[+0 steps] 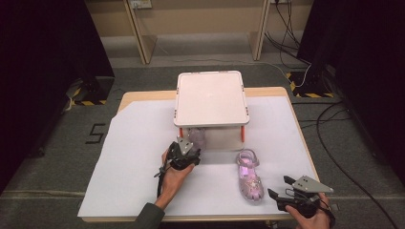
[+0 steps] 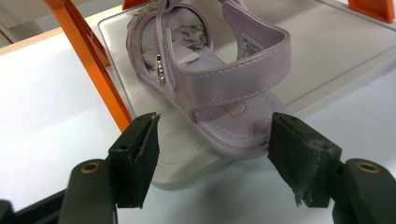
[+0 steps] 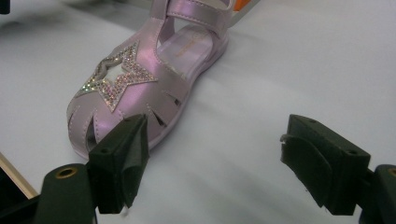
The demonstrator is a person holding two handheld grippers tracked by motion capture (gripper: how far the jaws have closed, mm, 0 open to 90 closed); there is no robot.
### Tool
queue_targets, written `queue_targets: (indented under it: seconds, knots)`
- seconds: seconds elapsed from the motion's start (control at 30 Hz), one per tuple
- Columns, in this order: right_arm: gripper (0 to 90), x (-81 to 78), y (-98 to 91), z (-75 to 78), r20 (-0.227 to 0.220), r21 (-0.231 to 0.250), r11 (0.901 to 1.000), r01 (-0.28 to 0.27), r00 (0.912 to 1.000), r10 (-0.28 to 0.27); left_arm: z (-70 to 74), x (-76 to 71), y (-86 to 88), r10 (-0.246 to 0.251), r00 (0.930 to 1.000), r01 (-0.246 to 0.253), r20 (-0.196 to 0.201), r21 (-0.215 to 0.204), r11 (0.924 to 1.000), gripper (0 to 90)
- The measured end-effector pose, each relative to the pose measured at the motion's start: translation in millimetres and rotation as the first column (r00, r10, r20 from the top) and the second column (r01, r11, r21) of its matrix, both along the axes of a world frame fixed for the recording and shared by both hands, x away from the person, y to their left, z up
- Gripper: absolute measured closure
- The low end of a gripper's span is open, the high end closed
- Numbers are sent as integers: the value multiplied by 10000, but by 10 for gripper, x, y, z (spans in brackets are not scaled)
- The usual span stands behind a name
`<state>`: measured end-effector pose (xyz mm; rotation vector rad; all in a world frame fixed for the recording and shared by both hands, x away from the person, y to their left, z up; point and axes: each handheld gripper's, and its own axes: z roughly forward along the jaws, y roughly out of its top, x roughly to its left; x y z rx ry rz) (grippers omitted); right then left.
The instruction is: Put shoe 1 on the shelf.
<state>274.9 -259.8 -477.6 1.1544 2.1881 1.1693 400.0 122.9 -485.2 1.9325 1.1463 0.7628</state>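
Note:
Two lilac child's sandals are in play. One sandal [image 1: 197, 137] [image 2: 219, 88] rests on the white lower tray [image 2: 327, 51] of a small rack, heel toward me. My left gripper [image 1: 187, 148] [image 2: 212, 154] is open, its jaws on either side of that heel without touching it. The other sandal [image 1: 250, 174] [image 3: 140, 79], with a glitter star on its toe, lies on the white paper in front of the rack. My right gripper [image 1: 281, 187] [image 3: 215, 163] is open just right of that sandal's toe, low over the paper, with nothing between its jaws.
The rack has a white top tray [image 1: 210, 98] on orange legs [image 2: 93, 60]; one leg stands close to my left jaw. White paper [image 1: 138, 157] covers the wooden table. Cables [image 1: 334, 143] run over the floor at the right.

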Motion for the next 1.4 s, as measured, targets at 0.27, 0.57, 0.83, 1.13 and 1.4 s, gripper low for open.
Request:
queue_targets:
  seconds: [0.27, 0.57, 0.83, 1.13, 1.4]
  knots:
    - [231, 3, 4, 0, 7, 1, 10000, -21, 10000, 21, 14, 78, -8, 228, 9997, -226, -94, 166, 9996, 335]
    - [231, -1, 2, 2, -14, 14, 10000, -2, 10000, 2, 4, 148, -17, 539, 9984, -535, -141, 233, 9983, 348]
    - [231, 3, 0, -1, -2, -13, 10000, 11, 10000, -11, -15, 189, -17, 718, 9972, -718, -201, 8, 9974, 355]
    - [231, 2, 3, 0, 10, 6, 10000, -11, 10000, 11, -8, 261, -42, 770, 9970, -768, -40, 373, 9963, 351]
    - [231, 2, -4, 1, 20, 23, 10000, 18, 10000, -18, -12, 228, -34, 666, 9978, -666, 58, 47, 9978, 361]
